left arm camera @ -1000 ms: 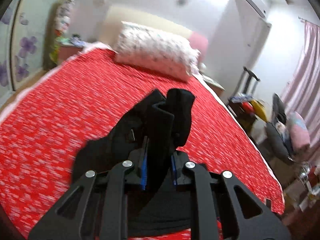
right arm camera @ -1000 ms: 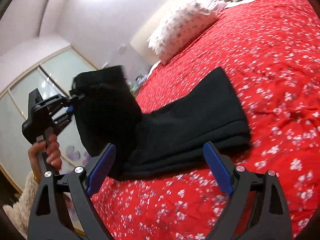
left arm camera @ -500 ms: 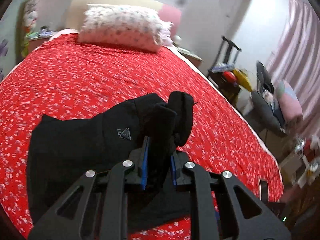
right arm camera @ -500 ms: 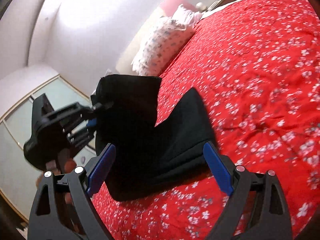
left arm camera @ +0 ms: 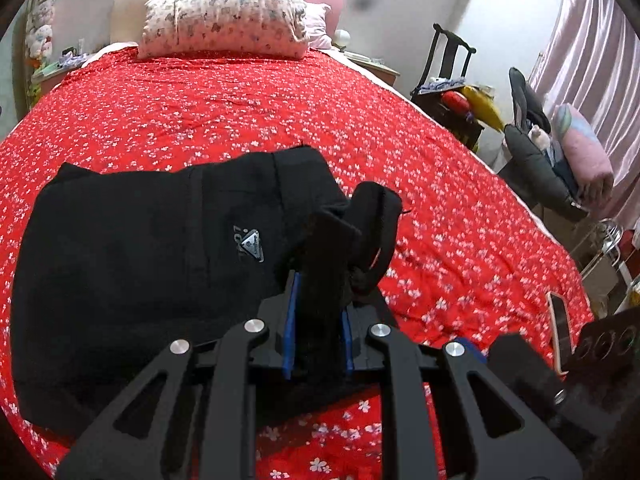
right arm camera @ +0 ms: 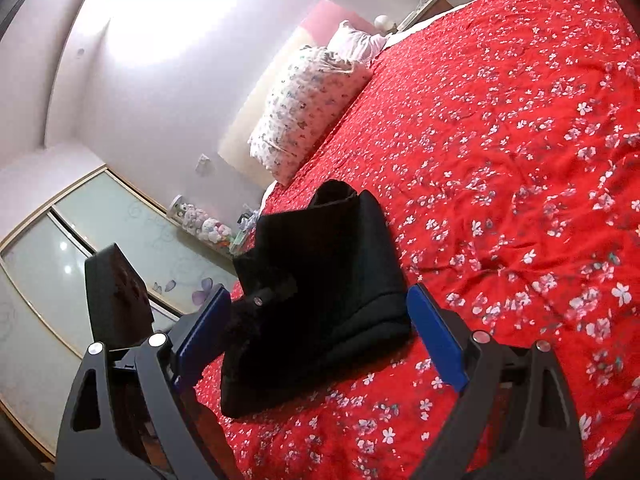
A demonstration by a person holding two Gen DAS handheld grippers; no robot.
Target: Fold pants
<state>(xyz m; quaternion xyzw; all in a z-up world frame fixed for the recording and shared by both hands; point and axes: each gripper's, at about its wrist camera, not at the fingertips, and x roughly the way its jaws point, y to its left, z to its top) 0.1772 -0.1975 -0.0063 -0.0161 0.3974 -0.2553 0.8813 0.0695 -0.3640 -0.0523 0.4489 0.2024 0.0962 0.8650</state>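
The black pants (left arm camera: pixel 132 264) are shown lying on the red floral bedspread (left arm camera: pixel 440 184) near its foot, already doubled over into a compact, thick rectangle; stacked layers are seen along the edge in the right wrist view (right arm camera: pixel 320 304). The folding is judged to be largely done. What remains, as far as can be told, is for the last held edge to be laid down and released, and perhaps for the bundle to be smoothed.

The left gripper (left arm camera: pixel 316 320) is held low over the bed, pointed toward the pillow (left arm camera: pixel 224 16), with its jaws closed to a narrow gap on a bunched edge of the pants, which stands up between the blue pads. The right gripper (right arm camera: pixel 320 340) is held just above the bedspread beside the left, aimed at the near end of the bundle; its jaws are spread wide, on either side of the fabric, and nothing is gripped.
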